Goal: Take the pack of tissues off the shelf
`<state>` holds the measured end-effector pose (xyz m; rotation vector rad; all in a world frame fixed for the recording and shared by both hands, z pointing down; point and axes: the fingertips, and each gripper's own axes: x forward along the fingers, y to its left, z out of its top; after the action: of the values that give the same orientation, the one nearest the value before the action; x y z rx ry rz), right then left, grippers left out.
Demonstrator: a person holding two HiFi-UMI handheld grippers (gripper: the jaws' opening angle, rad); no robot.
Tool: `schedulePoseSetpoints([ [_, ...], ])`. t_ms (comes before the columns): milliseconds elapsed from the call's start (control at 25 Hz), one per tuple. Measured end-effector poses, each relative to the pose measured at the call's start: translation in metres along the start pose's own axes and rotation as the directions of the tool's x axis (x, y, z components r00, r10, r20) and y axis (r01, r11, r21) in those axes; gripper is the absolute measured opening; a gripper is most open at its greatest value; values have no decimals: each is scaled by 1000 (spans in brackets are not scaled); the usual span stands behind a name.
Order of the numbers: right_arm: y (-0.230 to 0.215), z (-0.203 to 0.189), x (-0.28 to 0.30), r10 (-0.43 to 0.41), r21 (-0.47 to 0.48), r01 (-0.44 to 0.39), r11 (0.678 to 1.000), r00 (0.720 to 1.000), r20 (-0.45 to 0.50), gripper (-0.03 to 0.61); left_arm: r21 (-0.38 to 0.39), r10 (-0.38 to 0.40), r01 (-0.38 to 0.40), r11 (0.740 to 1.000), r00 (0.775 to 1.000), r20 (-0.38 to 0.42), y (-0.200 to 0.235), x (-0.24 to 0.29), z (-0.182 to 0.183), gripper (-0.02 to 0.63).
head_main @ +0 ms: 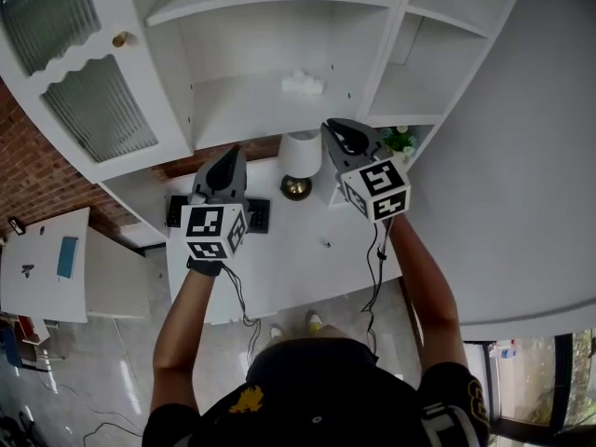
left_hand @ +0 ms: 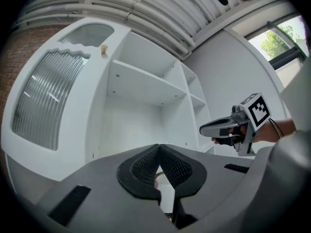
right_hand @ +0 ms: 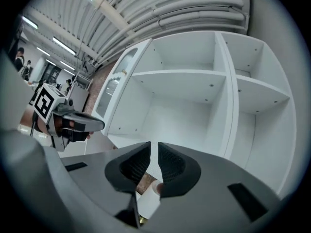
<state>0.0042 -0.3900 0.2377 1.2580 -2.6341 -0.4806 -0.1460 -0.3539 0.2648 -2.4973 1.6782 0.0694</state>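
Now | tissue pack (head_main: 303, 84) lengthwise along shelf (head_main: 233, 110) | left gripper (head_main: 226, 154), right gripper (head_main: 335, 128) both clenched, empty

The white shelf unit (head_main: 233, 110) carries a pack of tissues (head_main: 303, 84) on its wide middle board, near the back. Below, the white table (head_main: 298, 259) bears a white-shaded lamp (head_main: 300, 156). A small green plant (head_main: 400, 141) sits just to the right of the lamp.

Head view steeply down; gripper views level, close; all share shelf unit (head_main: 242, 101).
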Motion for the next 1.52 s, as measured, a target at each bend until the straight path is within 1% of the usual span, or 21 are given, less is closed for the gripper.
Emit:
schedulePoseSetpoints([
  [40,-2,0,6,13,-10,-14,1000,1000,-11,44,0,-4,4,1000,1000,-5,1,6,1,18],
  [120,-7,-1,19,42,-18,-43,999,998,-35,71,-6,-11,11,1000,1000,-12,4,18,4,18],
  [200,-12,-1,33,61,-31,-63,998,996,-59,132,-14,-21,21,1000,1000,-20,5,29,7,18],
  [240,-16,-2,39,64,-40,-67,997,995,-71,149,-15,-26,26,1000,999,-24,5,34,9,18],
  [440,-28,-7,70,71,-53,-76,996,992,-106,222,-13,-34,34,999,999,-25,8,54,18,18],
  [560,-34,-15,85,68,-60,-76,995,989,-132,239,-23,-35,35,999,999,-27,11,61,20,18],
  [760,-49,-31,105,52,-53,-63,997,980,-192,249,-25,-36,36,999,999,-34,16,68,18,18],
  [880,-54,-45,118,43,-19,-49,999,969,-241,249,-28,-38,37,999,998,-43,18,72,13,18],
  [920,-55,-48,122,30,-13,-35,999,966,-257,249,-31,-39,37,999,998,-43,19,74,12,18],
  [1040,-63,-53,134,-56,-35,47,998,953,-299,249,-38,-44,42,998,998,-41,20,78,10,18],
  [1120,-68,-57,142,-93,-43,84,996,939,-330,249,-40,-48,46,998,998,-40,19,80,9,18],
  [1240,-72,-67,154,-101,-38,93,995,923,-371,249,-41,-54,52,998,998,-35,18,80,10,18],
  [1360,-74,-84,159,-110,-12,116,993,906,-409,249,-39,-56,55,998,998,-29,18,79,10,18],
  [1440,-75,-91,160,-125,-32,123,992,895,-428,236,-36,-58,57,998,998,-26,19,77,11,18],
  [1520,-76,-88,163,-157,-94,130,987,892,-424,215,-32,-57,56,998,998,-21,22,76,11,18],
])
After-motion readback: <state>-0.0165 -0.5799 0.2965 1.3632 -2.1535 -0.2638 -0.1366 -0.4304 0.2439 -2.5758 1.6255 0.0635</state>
